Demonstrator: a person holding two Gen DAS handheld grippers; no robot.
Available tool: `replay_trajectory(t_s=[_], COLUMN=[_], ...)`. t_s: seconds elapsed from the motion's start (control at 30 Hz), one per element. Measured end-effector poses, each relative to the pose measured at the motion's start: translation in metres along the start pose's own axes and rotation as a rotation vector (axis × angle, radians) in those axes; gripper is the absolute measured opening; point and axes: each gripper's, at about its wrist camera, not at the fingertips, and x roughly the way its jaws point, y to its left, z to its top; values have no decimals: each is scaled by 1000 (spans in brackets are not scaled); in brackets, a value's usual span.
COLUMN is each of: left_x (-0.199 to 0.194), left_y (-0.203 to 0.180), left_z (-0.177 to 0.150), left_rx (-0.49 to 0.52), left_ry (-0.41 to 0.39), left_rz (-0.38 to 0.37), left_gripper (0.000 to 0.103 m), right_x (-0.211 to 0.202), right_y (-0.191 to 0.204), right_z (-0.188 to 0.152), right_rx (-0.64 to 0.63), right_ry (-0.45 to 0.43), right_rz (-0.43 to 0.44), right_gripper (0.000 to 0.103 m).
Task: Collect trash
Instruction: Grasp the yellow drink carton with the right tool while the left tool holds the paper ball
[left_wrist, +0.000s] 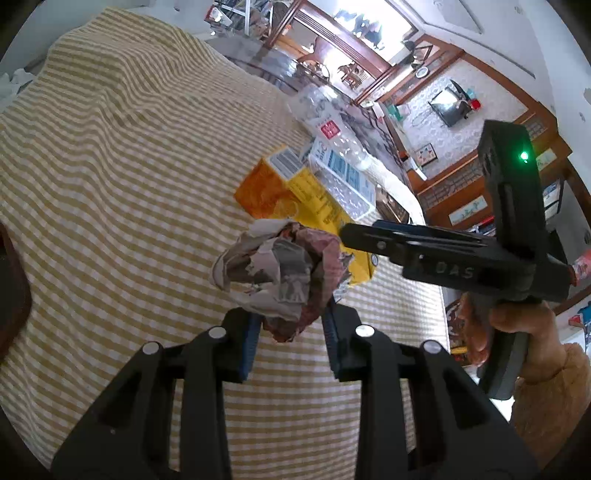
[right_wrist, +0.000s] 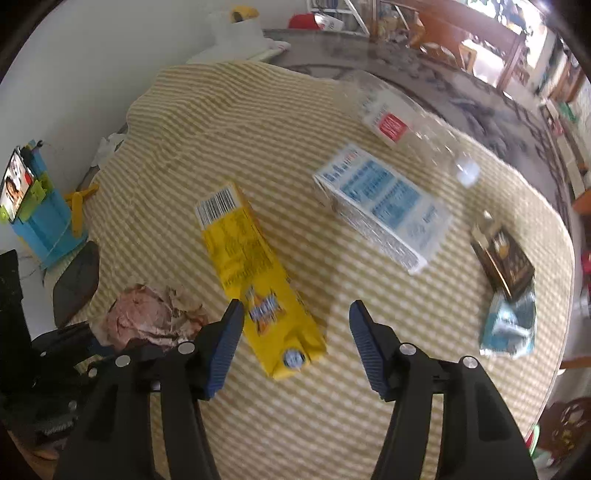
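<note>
My left gripper is shut on a crumpled ball of printed paper, held above the yellow-and-white checked tablecloth. The same ball shows at the lower left of the right wrist view. My right gripper is open and points steeply down over the near end of a yellow carton lying flat; its pads touch nothing. In the left wrist view the right gripper reaches in from the right, its tip just beside the ball, with a person's hand on its handle.
Beyond the yellow carton lie a white-and-blue carton and a clear plastic bottle. A dark small box and a crumpled blue wrapper sit near the table's right edge. A blue holder with a phone stands off the left side.
</note>
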Motion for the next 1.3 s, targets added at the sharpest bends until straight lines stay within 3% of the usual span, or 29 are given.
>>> replay_trajectory(t_s=[0.2, 0.37, 0.5, 0.57, 0.93, 1.0, 1.13, 1.2, 1.27, 1.3], left_x=[-1, -1, -2, -2, -2, -4, -5, -4, -5, -5], left_y=[1, 3, 2, 1, 2, 1, 4, 4, 3, 2], left_z=[-2, -2, -3, -3, -3, -3, -3, -4, -4, -4], left_rx=[-3, -16, -11, -5, -16, -6, -13, -13, -9, -8], left_ry=[2, -5, -6, -5, -22, -30, -34, -32, -31, -32], left_rz=[4, 24, 18, 19, 33, 44, 49, 50, 51, 50], left_gripper=[28, 28, 28, 28, 28, 28, 28, 28, 28, 28], right_x=[23, 31, 33, 30, 20, 20, 21, 23, 24, 23], right_y=[22, 22, 22, 22, 5, 3, 4, 8, 10, 9], right_z=[6, 5, 1, -3, -31, -31, -27, -27, -30, -32], right_rx=[-74, -42, -30, -24, 22, 38, 51, 39, 33, 43], right_ry=[21, 21, 27, 21, 39, 27, 2, 5, -1, -10], right_rz=[-39, -24, -3, 6, -11, -9, 2, -5, -14, -12], right_gripper=[62, 60, 42, 40, 40, 49, 50, 48, 38, 37])
